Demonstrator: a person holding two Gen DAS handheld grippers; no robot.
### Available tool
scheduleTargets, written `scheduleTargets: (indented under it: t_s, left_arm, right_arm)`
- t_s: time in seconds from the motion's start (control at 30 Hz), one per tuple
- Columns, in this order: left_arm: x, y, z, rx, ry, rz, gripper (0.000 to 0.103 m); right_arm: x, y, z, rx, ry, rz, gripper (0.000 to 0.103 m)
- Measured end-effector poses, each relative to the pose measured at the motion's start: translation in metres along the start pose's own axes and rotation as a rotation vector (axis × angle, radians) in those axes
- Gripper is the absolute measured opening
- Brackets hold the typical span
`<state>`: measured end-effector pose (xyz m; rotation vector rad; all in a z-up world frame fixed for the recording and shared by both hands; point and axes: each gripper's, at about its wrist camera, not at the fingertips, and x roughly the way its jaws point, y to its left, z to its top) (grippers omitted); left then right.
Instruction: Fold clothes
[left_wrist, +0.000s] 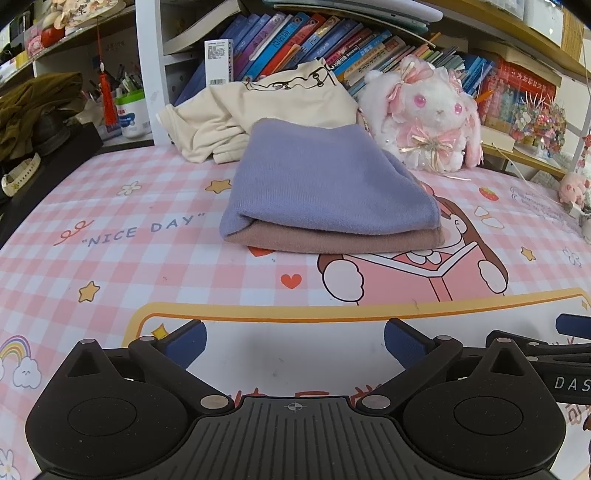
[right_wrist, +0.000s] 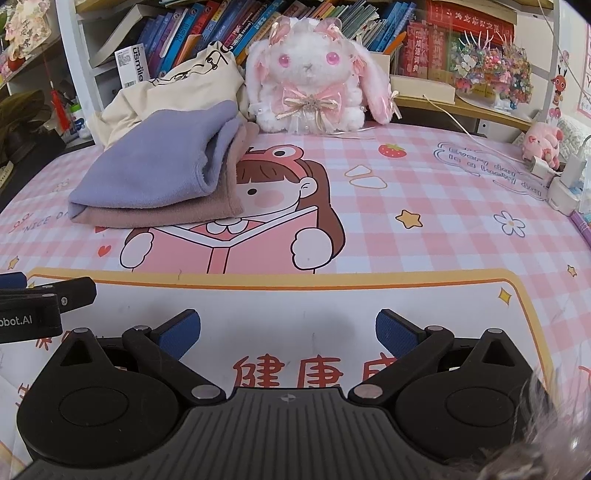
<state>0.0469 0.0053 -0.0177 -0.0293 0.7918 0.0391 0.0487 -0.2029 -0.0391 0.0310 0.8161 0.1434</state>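
A folded purple garment (left_wrist: 317, 177) lies on top of a folded dusty-pink garment (left_wrist: 343, 242) on the pink checked desk mat (left_wrist: 147, 258). The same stack shows in the right wrist view, purple garment (right_wrist: 147, 173) over pink garment (right_wrist: 177, 214). Behind it sits a crumpled cream garment (left_wrist: 258, 107) (right_wrist: 177, 88), unfolded. My left gripper (left_wrist: 293, 341) is open and empty, well in front of the stack. My right gripper (right_wrist: 288, 332) is open and empty too, in front and to the right of the stack. Each gripper's side shows at the edge of the other view.
A white and pink plush rabbit (left_wrist: 428, 114) (right_wrist: 314, 77) stands behind the stack, right of the cream garment. Bookshelves (left_wrist: 314, 40) line the back. A dark garment pile (left_wrist: 33, 107) lies far left. A small pink toy (right_wrist: 543, 144), chargers and cables sit at the right edge.
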Motion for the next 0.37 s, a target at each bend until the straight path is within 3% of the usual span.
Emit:
scheduleTargets:
  t_s: [0.37]
  left_arm:
    - [0.0012, 0.0006, 0.0004, -0.003, 0.006, -0.009, 0.103]
  right_arm:
    - [0.001, 0.0013, -0.0005, -0.003, 0.006, 0.001, 0.103]
